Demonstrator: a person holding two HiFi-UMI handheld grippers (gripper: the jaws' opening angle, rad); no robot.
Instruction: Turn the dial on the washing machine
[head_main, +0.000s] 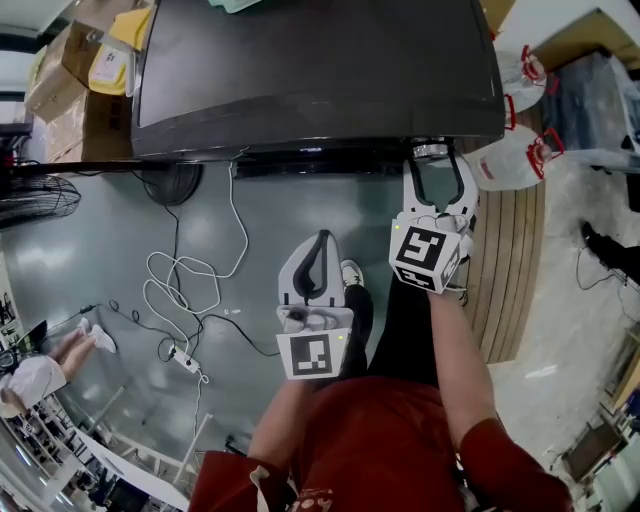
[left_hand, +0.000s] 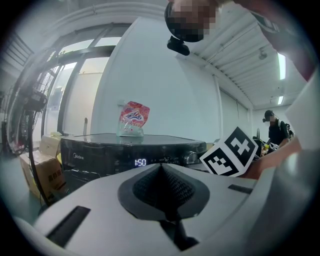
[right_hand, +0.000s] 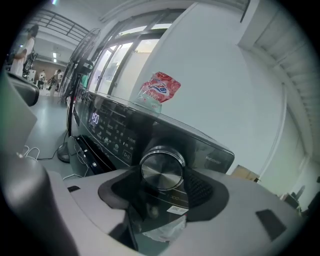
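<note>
As right hand-held gripper (right_hand: 163, 184) clasps dial (right_hand: 161, 168), centred

The washing machine (head_main: 320, 80) is glossy black-grey. Its dial (right_hand: 161, 169) is brushed silver, and the digits of its display (left_hand: 140, 162) are white. The pouch (right_hand: 159, 89) on top is red and pink with a blue mark. The left claw (head_main: 321, 240) and the right claw (head_main: 437, 165) are light grey with black ribbed pads, and each carries a black-and-white pattern of squares. The floor (head_main: 90, 250) is grey-green, the cable (head_main: 233, 200) is white and the sleeve (head_main: 505, 460) is red.
</note>
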